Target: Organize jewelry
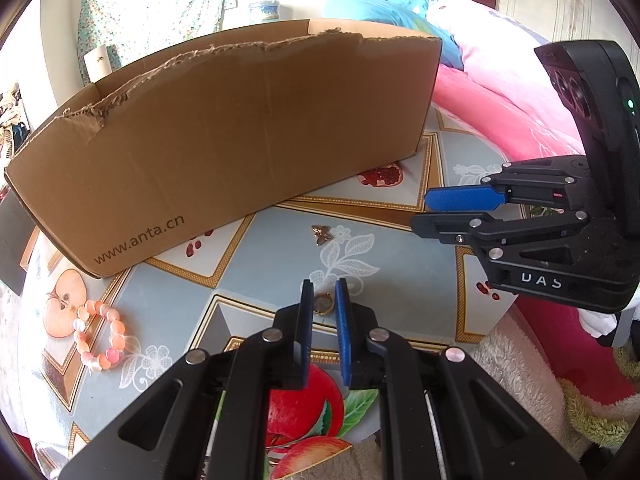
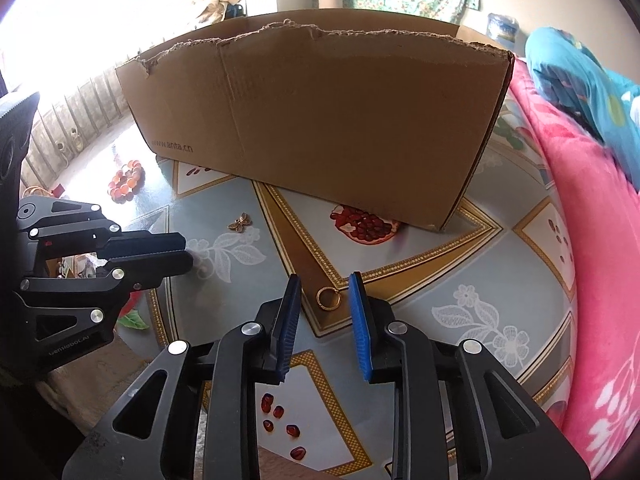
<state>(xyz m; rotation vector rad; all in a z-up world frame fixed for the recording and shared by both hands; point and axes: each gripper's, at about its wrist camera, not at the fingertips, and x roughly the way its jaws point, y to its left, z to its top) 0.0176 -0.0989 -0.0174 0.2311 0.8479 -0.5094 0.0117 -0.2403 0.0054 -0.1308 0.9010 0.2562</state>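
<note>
Gold ring (image 2: 329,298) lying flat on the counter (image 2: 460,264), hole upward, between the right gripper (image 2: 325,292) jaws, slightly parted and untouching; left gripper (image 2: 188,255), at nine o'clock, near-closed, empty.

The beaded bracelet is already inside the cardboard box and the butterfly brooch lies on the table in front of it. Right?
No: the beaded bracelet lies on the table outside the cardboard box, as the left wrist view shows. The butterfly brooch does lie on the table in front of the box.
</note>
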